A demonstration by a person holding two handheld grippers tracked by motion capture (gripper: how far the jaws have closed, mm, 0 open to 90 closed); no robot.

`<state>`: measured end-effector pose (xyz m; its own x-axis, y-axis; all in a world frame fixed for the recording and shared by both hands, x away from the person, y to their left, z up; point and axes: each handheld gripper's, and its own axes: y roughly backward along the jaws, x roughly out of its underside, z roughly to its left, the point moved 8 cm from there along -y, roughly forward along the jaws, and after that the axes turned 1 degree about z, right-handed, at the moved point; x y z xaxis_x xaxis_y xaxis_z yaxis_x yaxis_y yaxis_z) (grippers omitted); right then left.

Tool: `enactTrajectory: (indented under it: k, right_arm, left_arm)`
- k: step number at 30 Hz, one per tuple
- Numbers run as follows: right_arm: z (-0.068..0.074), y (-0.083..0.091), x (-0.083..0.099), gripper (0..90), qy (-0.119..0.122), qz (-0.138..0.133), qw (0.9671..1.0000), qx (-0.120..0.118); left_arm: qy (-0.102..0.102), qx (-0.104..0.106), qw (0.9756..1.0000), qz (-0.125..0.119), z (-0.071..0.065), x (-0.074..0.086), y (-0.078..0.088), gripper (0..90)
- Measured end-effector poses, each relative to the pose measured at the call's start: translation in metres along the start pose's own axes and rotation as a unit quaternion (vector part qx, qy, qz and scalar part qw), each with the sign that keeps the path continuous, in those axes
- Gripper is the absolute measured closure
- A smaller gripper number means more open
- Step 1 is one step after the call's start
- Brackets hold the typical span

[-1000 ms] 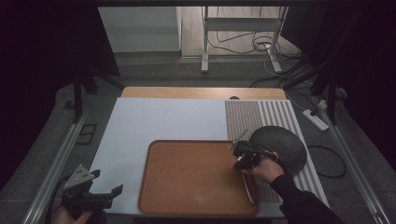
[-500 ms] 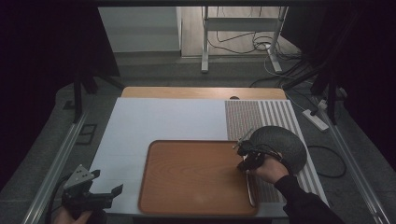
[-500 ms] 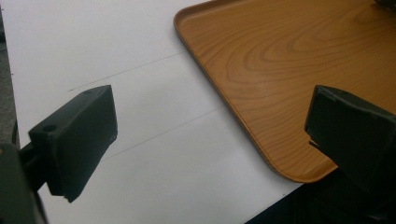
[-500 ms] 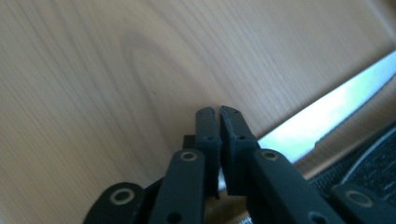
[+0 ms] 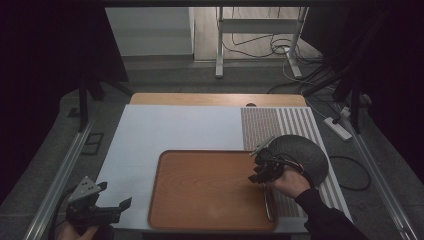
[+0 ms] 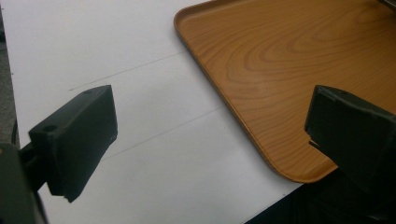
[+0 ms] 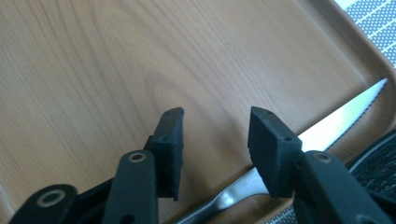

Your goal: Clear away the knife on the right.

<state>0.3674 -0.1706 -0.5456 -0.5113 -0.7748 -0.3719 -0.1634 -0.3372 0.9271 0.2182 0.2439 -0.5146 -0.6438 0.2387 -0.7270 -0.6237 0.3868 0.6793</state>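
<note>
Right gripper (image 7: 215,149) has just been opening, jaws apart over the knife (image 7: 327,128) on the tray (image 7: 93,70) — nothing pinched; lower left, left gripper (image 6: 210,135) gapes wide.

**Knife and tray only partly seen**

In the right gripper view the knife (image 7: 327,126) is partly covered: its handle end runs under the right gripper (image 7: 215,140) and off the bottom edge. The dark round plate (image 7: 378,156) is cut off at the right edge. In the left gripper view the wooden tray (image 6: 280,70) runs off the top and right edges, its near right corner behind a jaw.
</note>
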Motion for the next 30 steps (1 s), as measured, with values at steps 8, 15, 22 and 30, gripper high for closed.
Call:
enactTrajectory:
  k: [8,15,22,30]
  right_arm:
    - [0.002,0.009,-0.003,32.1,-0.020,-0.026,0.9994,0.007]
    - [-0.003,0.017,0.000,18.4,-0.027,-0.051,0.9979,0.028]
    - [-0.008,0.020,0.009,6.4,-0.040,-0.064,0.9967,0.030]
    - [-0.013,0.024,0.014,0.0,-0.053,-0.087,0.9940,0.039]
  left_arm:
    - [0.000,0.000,1.0000,0.000,0.000,0.000,0.000,3.6]
    - [0.001,0.000,1.0000,0.000,0.000,0.000,0.000,3.6]
    - [0.000,0.000,1.0000,0.000,0.000,0.000,0.000,3.6]
    - [0.001,0.000,1.0000,0.000,0.000,0.000,0.000,3.6]
